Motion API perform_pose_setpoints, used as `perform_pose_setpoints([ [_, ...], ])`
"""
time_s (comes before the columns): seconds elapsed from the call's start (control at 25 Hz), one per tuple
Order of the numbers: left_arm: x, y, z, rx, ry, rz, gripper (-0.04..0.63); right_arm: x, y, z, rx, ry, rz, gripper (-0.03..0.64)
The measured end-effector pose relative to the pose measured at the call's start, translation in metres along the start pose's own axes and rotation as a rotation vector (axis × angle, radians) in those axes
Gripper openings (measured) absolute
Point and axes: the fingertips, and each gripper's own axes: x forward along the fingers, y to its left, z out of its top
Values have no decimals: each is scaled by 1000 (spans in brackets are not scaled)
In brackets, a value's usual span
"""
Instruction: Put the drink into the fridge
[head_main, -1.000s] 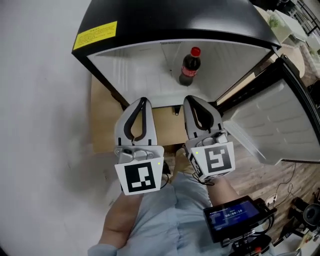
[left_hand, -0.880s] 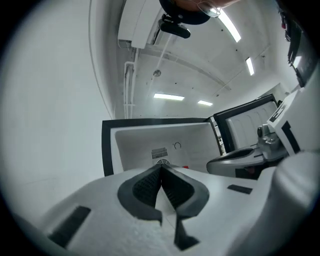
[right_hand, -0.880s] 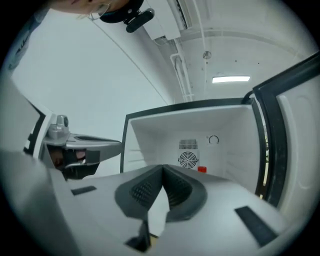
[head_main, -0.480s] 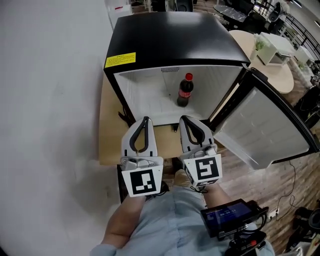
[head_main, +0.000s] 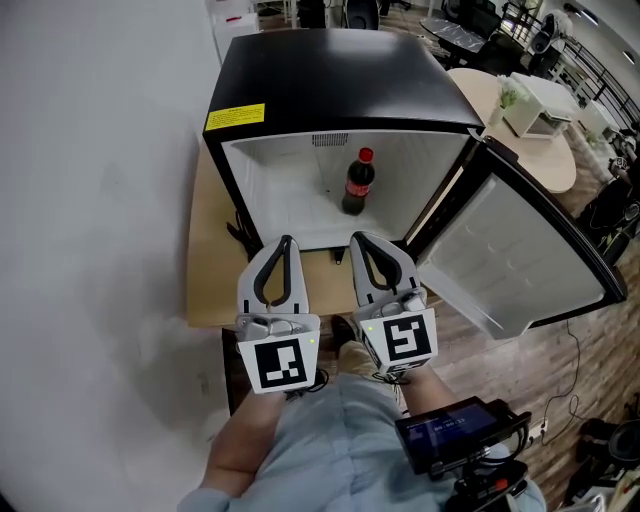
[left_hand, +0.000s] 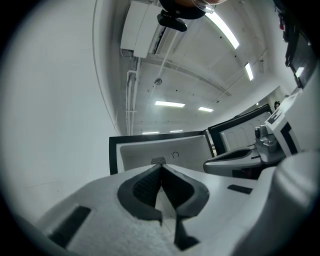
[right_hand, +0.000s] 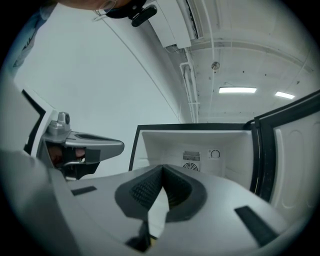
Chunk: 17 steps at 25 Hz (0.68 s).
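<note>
both grippers have drawn back from the fridge since the earlier frame. left gripper and right gripper are closed, empty, just outside its mouth. cola bottle stands upright inside; placement judged complete, door open.

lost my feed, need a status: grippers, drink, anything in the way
Left gripper and right gripper both shut, empty, in front of the fridge. Cola bottle upright inside it. Door open, nothing blocking.
</note>
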Motion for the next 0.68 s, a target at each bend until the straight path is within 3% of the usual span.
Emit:
perform_pose_setpoints([
  [0.68,1,0,4,6,-9,-1,9,3,0,4,9,-9,4,5],
])
